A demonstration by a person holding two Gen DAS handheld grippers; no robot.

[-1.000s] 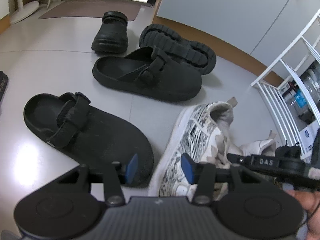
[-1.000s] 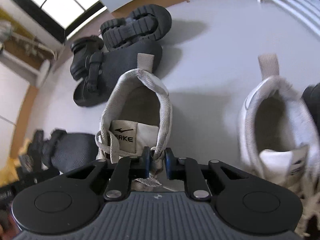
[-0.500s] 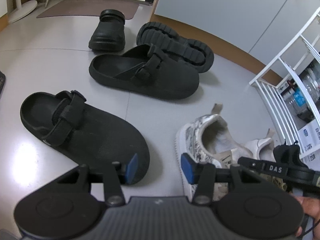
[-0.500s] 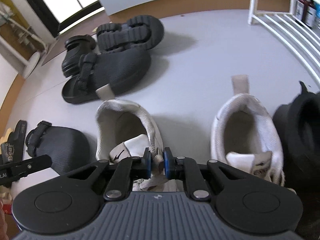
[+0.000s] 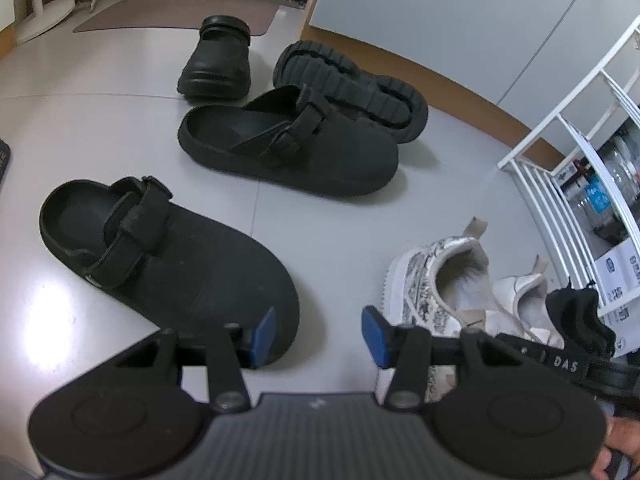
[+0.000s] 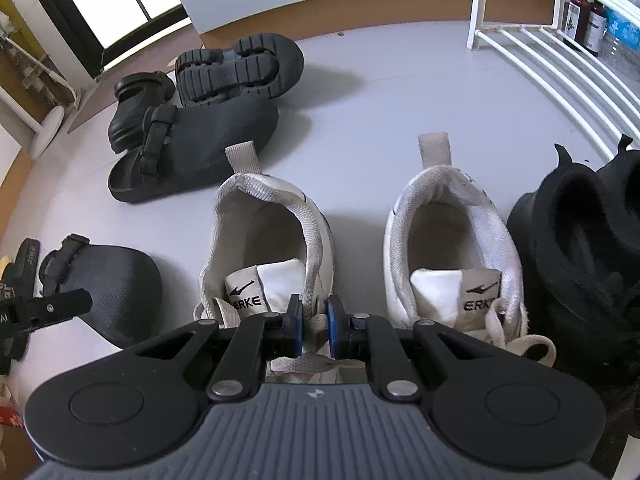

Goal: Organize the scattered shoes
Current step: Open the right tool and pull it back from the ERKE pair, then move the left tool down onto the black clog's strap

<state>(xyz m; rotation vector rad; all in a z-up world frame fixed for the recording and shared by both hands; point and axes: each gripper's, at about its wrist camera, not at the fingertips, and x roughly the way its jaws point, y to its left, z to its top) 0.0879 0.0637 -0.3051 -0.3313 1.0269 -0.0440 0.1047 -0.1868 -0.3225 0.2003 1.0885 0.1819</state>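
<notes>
Shoes lie scattered on the grey floor (image 5: 360, 216). The right gripper (image 6: 312, 330) has its jaws clenched on the collar edge and lace of the left white sneaker (image 6: 264, 240), which stands just beside its mate (image 6: 452, 240); both tongues read "ERKE". A black shoe (image 6: 580, 240) touches the mate on the side toward the white rack (image 6: 560, 64). The left gripper (image 5: 318, 336) hangs with jaws half open and nothing between them, above the toe of a black clog (image 5: 168, 256). "DAS" shows on the other gripper's arm.
</notes>
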